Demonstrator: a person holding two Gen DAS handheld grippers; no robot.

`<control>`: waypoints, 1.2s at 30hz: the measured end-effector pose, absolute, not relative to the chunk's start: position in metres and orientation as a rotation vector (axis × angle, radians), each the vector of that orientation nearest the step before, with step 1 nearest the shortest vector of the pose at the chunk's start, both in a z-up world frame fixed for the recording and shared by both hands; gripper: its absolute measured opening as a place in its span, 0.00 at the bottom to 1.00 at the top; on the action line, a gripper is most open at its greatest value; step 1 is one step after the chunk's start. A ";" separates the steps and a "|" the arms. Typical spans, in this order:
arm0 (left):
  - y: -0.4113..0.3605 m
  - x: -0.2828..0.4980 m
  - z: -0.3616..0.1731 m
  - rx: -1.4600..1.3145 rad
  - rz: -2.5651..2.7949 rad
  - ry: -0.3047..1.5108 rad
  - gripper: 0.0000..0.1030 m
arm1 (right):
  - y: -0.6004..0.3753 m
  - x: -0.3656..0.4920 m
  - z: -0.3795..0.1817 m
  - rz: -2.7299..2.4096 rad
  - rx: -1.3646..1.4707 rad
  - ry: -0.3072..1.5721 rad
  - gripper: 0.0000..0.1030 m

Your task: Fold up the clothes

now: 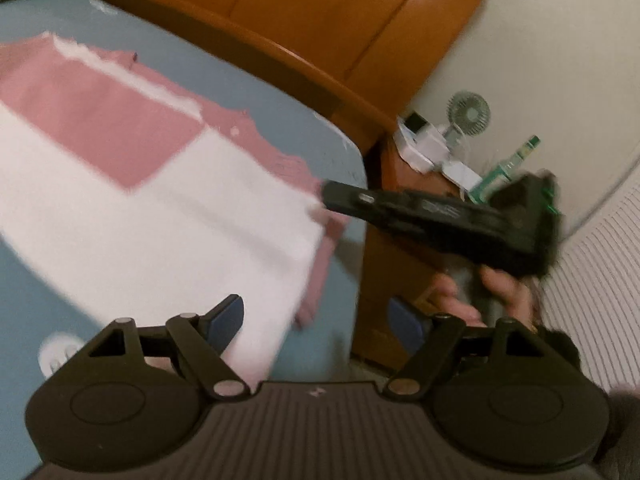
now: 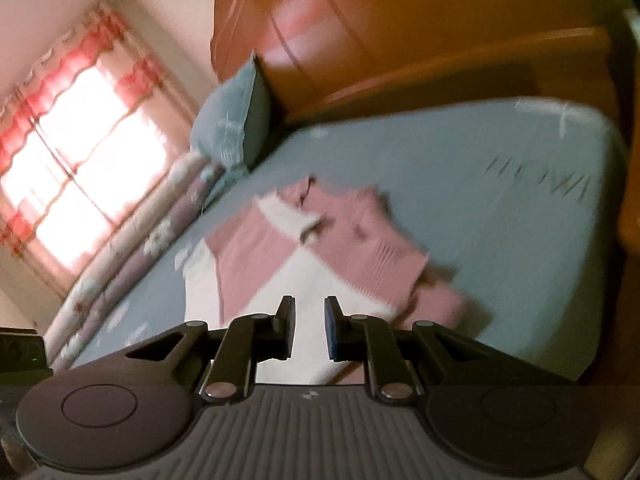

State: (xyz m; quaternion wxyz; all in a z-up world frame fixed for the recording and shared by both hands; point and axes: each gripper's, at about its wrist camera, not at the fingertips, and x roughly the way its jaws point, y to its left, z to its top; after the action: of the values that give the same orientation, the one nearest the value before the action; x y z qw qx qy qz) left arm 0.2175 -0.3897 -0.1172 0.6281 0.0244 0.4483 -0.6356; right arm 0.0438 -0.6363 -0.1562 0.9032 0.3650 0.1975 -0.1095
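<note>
- The left tool (image 1: 316,322) stood wide open with nothing between its blue pads (image 1: 228,318); it hung over the near edge of the bed (image 1: 48,256), just above the sweater's (image 1: 132,184) white lower part.
- The right tool (image 2: 310,330) had its jaws drawn close, with a narrow gap left and no cloth in it. In the left view it reached in from the right, its tip at the sweater's pink cuff near the bed's right edge; whether it touched the cloth, blur hid.
- A hand (image 1: 480,300) gripped the right tool's handle, low beside the bed.
- Both tools pointed forward and somewhat downward toward the bed.
- The sweater, pink above and white below, lay spread flat in the middle of the blue sheet, its collar toward the headboard (image 2: 400,40).
- It looked like a soft, light knit: limp, likely to sag and stretch when lifted, not slippery, not fragile.
- Best holds seemed to be the ribbed hem corners, cuffs or shoulder seams, pinched with both tools so the fold would stay even.
</note>
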 end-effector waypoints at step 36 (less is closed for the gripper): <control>-0.271 0.358 -0.086 -0.185 -0.849 0.912 0.77 | -0.577 0.162 0.000 0.102 0.288 0.303 0.17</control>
State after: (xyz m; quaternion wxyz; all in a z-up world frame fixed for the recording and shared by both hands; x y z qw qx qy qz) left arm 0.3578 -0.2712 -0.0859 0.8082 -0.0867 0.4264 -0.3968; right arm 0.1624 -0.5773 0.0004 0.9770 0.1430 0.1501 0.0504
